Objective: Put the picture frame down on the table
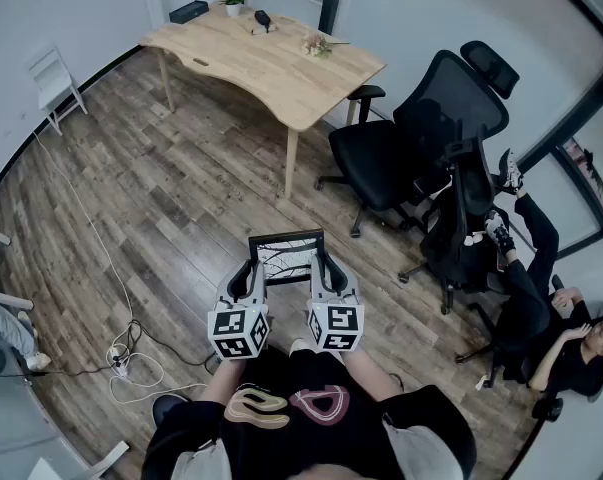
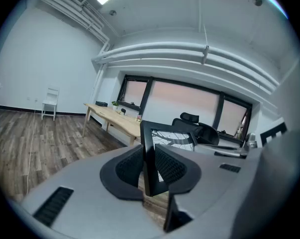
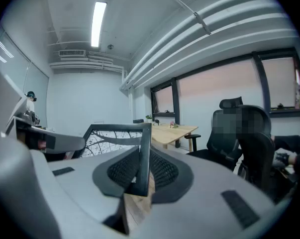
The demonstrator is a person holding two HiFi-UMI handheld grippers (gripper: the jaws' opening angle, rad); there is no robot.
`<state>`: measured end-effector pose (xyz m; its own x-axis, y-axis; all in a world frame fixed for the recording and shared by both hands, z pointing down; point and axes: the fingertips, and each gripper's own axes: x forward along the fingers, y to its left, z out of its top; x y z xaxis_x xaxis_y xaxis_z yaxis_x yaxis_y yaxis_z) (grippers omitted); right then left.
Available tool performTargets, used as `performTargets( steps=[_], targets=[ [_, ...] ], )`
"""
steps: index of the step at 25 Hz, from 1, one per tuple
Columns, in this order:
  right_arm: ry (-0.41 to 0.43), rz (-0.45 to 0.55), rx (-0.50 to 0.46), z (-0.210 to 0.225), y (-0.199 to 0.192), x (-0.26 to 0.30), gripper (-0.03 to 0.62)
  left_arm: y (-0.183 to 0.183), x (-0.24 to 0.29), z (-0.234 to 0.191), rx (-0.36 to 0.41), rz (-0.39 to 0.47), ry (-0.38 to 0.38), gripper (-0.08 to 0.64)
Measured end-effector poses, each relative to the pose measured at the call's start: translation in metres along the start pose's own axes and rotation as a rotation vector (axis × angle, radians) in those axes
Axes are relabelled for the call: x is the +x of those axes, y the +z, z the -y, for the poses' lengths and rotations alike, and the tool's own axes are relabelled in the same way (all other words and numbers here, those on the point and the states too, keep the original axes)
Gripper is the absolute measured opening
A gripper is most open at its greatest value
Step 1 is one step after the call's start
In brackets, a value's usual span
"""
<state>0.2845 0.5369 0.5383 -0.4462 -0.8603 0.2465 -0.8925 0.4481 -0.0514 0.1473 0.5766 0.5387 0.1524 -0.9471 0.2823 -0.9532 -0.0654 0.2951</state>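
The picture frame (image 1: 286, 251) hangs in the air between the two grippers, above the wooden floor (image 1: 161, 198) and not on the table (image 1: 271, 63), which stands far ahead of both grippers across the room. The left gripper (image 1: 249, 274) is clamped on the frame's left side bar. Its own view shows the ribbed pads (image 2: 130, 167) pressed against the dark bar from either side, and the bar's lower end is lost behind the grey jaw bodies. The right gripper (image 1: 325, 270) is likewise closed tight on the right side bar, whose foot is hidden in the same way. In the head view the grippers themselves cover the frame's near edge, so only the far rail and part of each side show. The print inside is pale with thin dark lines like spokes, but what it depicts cannot be made out. Off to the right of the right gripper stand black office chairs (image 1: 421, 138). Beyond them a person (image 1: 556, 343) sits low by the wall, partly cut off at the picture's edge.
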Motion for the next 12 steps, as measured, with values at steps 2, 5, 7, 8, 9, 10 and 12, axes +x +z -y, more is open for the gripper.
performTargets(
  steps=[2,5,7,8,9,10,12],
  targets=[
    [0.005,0.009,0.018,-0.004,0.004,0.009,0.072,0.007,0.006,-0.008,-0.005,0.008,-0.007,0.084],
    [-0.005,0.023,0.023,-0.010,0.008,0.020,0.072,0.014,0.013,-0.019,0.001,0.011,-0.020,0.084],
    [-0.017,0.034,0.026,-0.016,0.010,0.026,0.072,0.018,0.016,-0.028,0.006,0.009,-0.032,0.084],
    [-0.019,0.040,0.032,-0.020,0.011,0.030,0.074,0.020,0.017,-0.033,0.007,0.009,-0.037,0.084],
    [-0.021,0.045,0.037,-0.023,0.012,0.033,0.075,0.023,0.019,-0.037,0.010,0.011,-0.043,0.084],
    [-0.025,0.048,0.043,-0.026,0.013,0.037,0.075,0.026,0.021,-0.042,0.015,0.013,-0.049,0.084],
    [-0.035,0.052,0.054,-0.031,0.015,0.045,0.075,0.032,0.026,-0.050,0.030,0.014,-0.062,0.084]
  ],
)
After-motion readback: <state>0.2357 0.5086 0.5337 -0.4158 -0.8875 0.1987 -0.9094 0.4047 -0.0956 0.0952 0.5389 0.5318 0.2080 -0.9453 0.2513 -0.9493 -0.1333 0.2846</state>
